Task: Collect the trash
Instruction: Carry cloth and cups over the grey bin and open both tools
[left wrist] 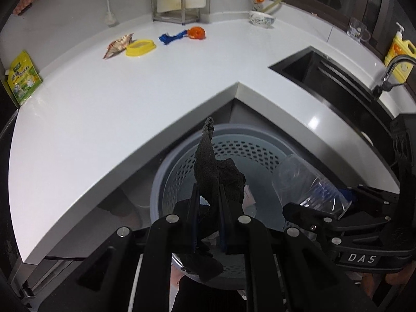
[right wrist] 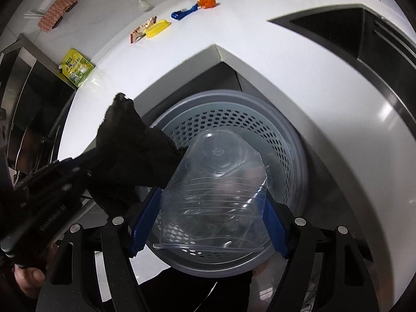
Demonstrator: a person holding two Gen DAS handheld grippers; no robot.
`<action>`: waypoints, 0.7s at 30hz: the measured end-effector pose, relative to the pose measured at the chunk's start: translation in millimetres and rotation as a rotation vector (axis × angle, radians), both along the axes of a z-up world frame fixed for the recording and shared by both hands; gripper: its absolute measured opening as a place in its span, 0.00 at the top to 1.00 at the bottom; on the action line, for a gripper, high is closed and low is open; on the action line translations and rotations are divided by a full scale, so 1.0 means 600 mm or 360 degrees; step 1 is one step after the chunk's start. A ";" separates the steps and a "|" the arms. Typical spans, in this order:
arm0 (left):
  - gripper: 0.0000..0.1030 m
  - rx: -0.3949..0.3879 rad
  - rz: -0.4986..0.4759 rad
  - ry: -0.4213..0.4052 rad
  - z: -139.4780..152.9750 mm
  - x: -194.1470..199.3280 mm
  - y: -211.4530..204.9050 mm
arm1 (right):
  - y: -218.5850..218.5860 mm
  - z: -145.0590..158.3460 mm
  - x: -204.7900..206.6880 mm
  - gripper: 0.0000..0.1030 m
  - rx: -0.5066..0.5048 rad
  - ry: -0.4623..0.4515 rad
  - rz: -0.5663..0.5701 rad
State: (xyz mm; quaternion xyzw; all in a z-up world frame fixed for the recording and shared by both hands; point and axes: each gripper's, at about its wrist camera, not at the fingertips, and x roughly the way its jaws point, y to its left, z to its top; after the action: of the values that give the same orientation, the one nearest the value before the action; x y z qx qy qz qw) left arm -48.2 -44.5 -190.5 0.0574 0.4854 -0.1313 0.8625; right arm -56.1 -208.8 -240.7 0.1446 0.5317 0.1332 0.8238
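**Both hands loaded over the bin**

Your left gripper (left wrist: 209,223) has its jaws clamped on a black rag (left wrist: 215,174); your right gripper (right wrist: 208,223) grips a clear plastic cup (right wrist: 215,182) in wide jaws. Both hang above the perforated grey bin (right wrist: 262,122) below the table (left wrist: 104,109) corner.

Dish-soap bottle (left wrist: 397,54) beside sink (left wrist: 319,70)

A rough, matt black cloth (left wrist: 218,179) is seen pinched between matt black plastic fingers (left wrist: 193,215), and a clear, glossy plastic cup (right wrist: 215,187) with ribbed walls is held between blue ridged pads (right wrist: 145,221). The bin (right wrist: 283,140) is made of matt grey perforated plastic, while the counter (left wrist: 130,98) is finished smooth, white and faintly glossy. Brushed metal is shown by the rack (left wrist: 169,5) and the sink (left wrist: 325,78), and shiny printed foil by the wrapper (left wrist: 118,45).
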 end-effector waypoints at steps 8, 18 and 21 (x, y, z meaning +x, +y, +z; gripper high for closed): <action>0.85 0.0017 0.0004 0.0091 -0.027 0.007 0.006 | 0.000 -0.008 0.005 0.29 -0.0006 0.0004 -0.0003; 0.35 0.0024 0.0094 0.0010 -0.004 0.004 0.035 | -0.008 -0.012 0.006 0.28 0.0005 0.0051 -0.0041; 0.35 0.0019 0.0113 0.0023 0.000 0.006 0.043 | -0.009 -0.008 0.004 0.28 0.0005 0.0045 -0.0045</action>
State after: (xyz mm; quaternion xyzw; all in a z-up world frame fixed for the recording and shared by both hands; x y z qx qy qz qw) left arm -44.6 -18.6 -190.6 0.0443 0.4940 -0.0980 0.8628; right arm -53.9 -214.4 -245.4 0.1553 0.5409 0.1202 0.8179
